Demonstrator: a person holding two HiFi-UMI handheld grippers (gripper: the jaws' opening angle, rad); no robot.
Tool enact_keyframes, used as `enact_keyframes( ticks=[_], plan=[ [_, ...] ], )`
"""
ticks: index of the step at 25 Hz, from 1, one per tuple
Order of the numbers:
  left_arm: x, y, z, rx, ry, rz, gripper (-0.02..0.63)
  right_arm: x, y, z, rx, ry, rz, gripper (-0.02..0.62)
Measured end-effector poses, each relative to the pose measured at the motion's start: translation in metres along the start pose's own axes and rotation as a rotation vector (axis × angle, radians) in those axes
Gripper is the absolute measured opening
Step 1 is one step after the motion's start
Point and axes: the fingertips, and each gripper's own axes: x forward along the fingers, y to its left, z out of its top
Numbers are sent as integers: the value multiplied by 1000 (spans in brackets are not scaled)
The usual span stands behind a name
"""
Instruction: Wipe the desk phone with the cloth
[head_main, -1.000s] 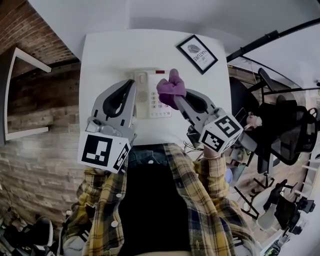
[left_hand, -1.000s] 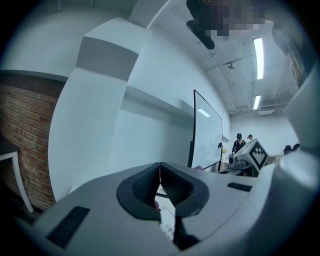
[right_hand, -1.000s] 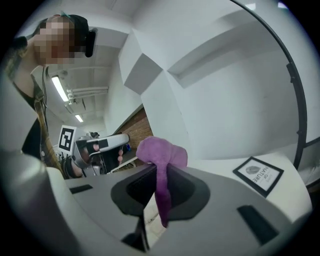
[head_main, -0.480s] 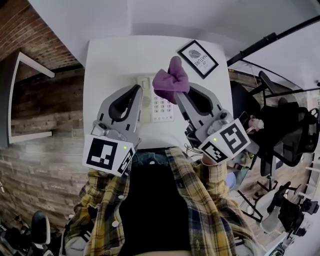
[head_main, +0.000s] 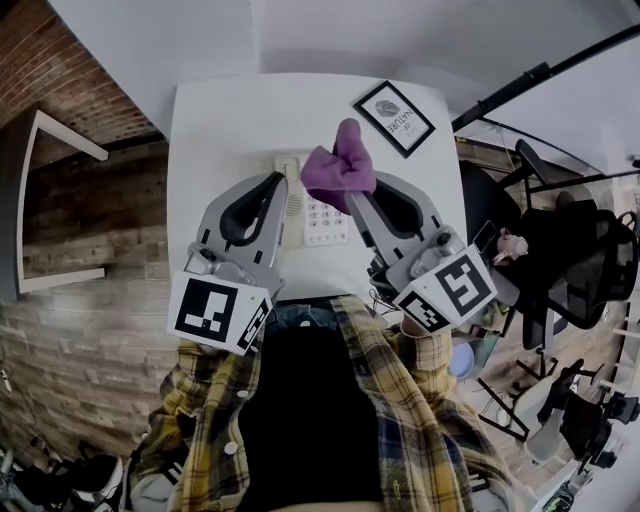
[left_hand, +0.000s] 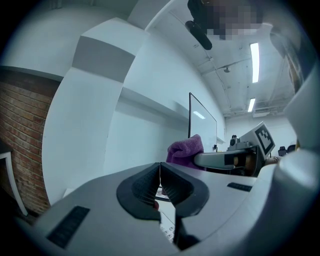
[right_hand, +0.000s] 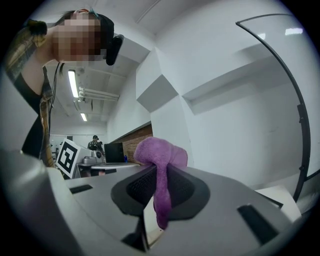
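A white desk phone (head_main: 318, 215) lies on the white table (head_main: 220, 130), partly covered by both grippers in the head view. My right gripper (head_main: 350, 190) is shut on a purple cloth (head_main: 338, 165), held up above the phone's keypad. The cloth (right_hand: 160, 165) hangs pinched between the jaws in the right gripper view. My left gripper (head_main: 272, 190) hovers over the phone's left side, its jaws pressed together with nothing between them. The cloth (left_hand: 186, 150) and the right gripper (left_hand: 220, 159) show beyond the left gripper (left_hand: 160, 182), with a bit of keypad (left_hand: 167, 229) below.
A black-framed picture (head_main: 393, 118) lies flat at the table's far right. A brick wall (head_main: 60, 200) runs along the left. Office chairs (head_main: 560, 260) and equipment stand to the right of the table. A person stands far off in the right gripper view.
My right gripper has lifted the cloth off the phone's keypad and up toward the far side. The left gripper has shifted slightly away from me.
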Motion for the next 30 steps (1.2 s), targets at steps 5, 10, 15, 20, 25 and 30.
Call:
enact_keyframes(
  ticks=[5,10,15,20,25,30],
  plan=[
    [0,2,-2,-3,4,-4,17,1,0,-2,1,6,-9,58],
    [1,2,-2,-4,8,-4,17,1,-1,-4,2,14,-13,58],
    [2,3,-4,-5,9,-4,17,1,-2,-7,2,19,-15,58],
    [3,3,-3,-6,11,-2,17,1,-2,-7,-4,28,-13,58],
    [4,3,-4,-9,10,3,16,1,-2,-10,-7,39,-7,58],
    [6,3,-6,-9,11,7,17,1,-3,-11,-5,40,0,58]
  ],
)
